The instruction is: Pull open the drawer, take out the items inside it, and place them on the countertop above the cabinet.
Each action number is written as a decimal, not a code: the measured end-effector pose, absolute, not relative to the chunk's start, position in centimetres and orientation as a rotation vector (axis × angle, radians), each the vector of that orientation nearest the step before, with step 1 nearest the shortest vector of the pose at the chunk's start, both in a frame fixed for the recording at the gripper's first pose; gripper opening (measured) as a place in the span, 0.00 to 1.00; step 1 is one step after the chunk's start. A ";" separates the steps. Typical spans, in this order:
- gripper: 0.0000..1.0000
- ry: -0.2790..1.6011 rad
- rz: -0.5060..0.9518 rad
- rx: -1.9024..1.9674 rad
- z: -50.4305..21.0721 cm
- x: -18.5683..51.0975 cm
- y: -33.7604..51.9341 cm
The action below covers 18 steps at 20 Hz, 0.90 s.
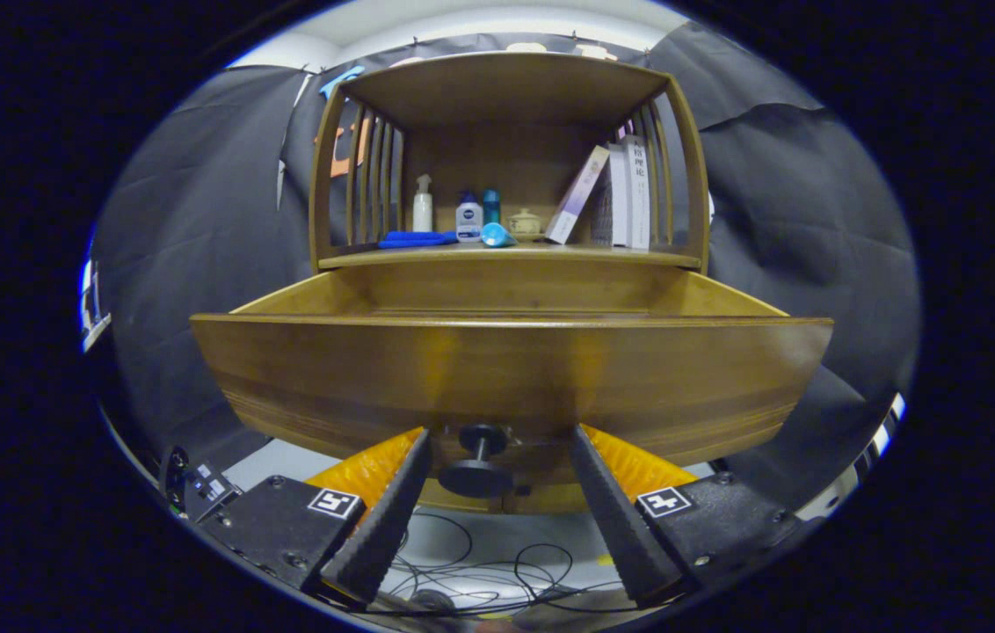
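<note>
Just ahead of the tool, between its 2 fingers, sits the small dark knob of the drawer. Spread wide, those fingers, 1 on each side of the knob and not touching it. Nothing pinched.

Drawer already pulled out a long way, sticking well out from the cabinet. First job looks done. Inside of the drawer mostly hidden behind its tall front board, so cannot tell what lies in there, or if anything does.

Up on the desk above the drawer, under a wooden roof with thin bars at both sides: a white spray bottle, a white and blue bottle, a teal bottle, a blue cloth, a light blue thing lying down, a small pale pot with a lid, and some books leaning on the right. Cannot say which of these came from the drawer.

Probably still to do: reach over the front board, look in, lift out anything left.

Drawer made of smooth brown wood, shiny, with a wide plain front.
</note>
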<state>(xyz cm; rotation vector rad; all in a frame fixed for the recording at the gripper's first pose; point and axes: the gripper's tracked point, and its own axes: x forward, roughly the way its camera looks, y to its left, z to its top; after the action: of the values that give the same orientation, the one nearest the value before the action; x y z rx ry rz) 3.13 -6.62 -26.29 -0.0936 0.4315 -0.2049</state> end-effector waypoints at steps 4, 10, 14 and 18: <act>1.00 0.393 -0.271 -0.133 -26.5 3.6 -6.7; 0.99 0.386 -0.245 -0.124 -26.3 5.2 -6.9; 0.99 0.382 -0.250 -0.118 -26.5 6.5 -7.0; 0.99 0.387 -0.250 -0.107 -26.3 10.4 -7.5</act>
<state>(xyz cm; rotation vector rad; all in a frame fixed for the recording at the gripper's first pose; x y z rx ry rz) 10.43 -7.45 -26.27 -0.1071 0.3867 -0.2497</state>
